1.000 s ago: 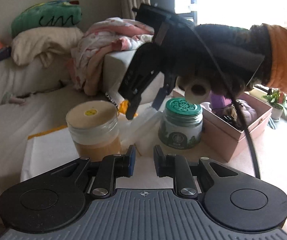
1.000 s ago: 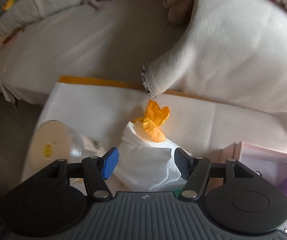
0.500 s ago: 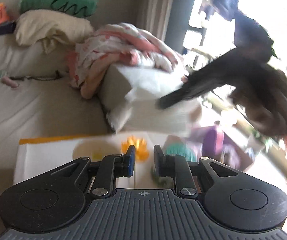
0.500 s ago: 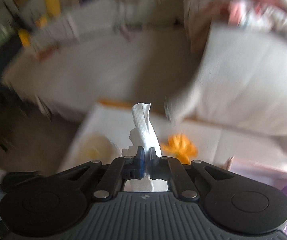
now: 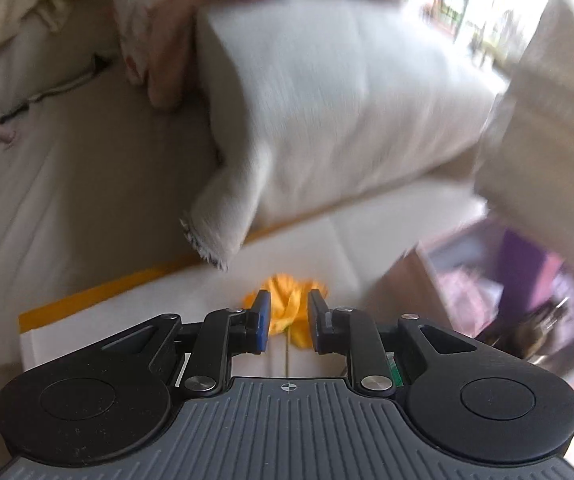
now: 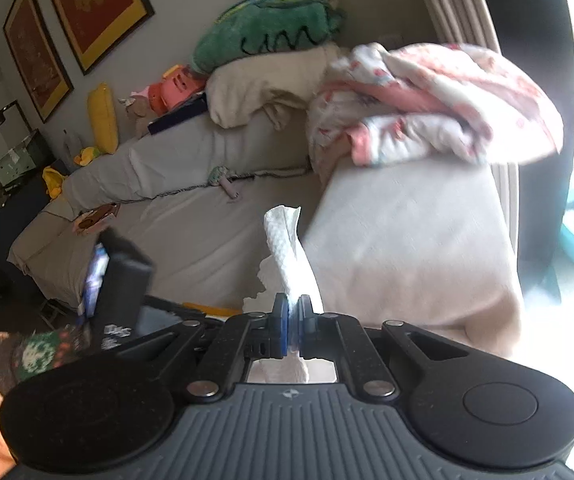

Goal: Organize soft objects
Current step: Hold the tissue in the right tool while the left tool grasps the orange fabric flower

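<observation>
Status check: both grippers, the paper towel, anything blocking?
Right gripper shut on white paper towel, lifted. Left gripper open, orange cloth between its fingers. Nothing blocking; grey cushion behind.

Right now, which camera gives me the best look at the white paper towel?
The right wrist view. The white paper towel stands sharp between the shut fingers of the right gripper, its twisted end sticking up. The left wrist view shows only a blurred pale shape at the right edge, which I cannot confirm as the towel.

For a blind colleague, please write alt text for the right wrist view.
The right tongs are shut on a white paper towel that sticks up. Behind it are a grey sofa, a pink blanket and a green pillow.
</observation>
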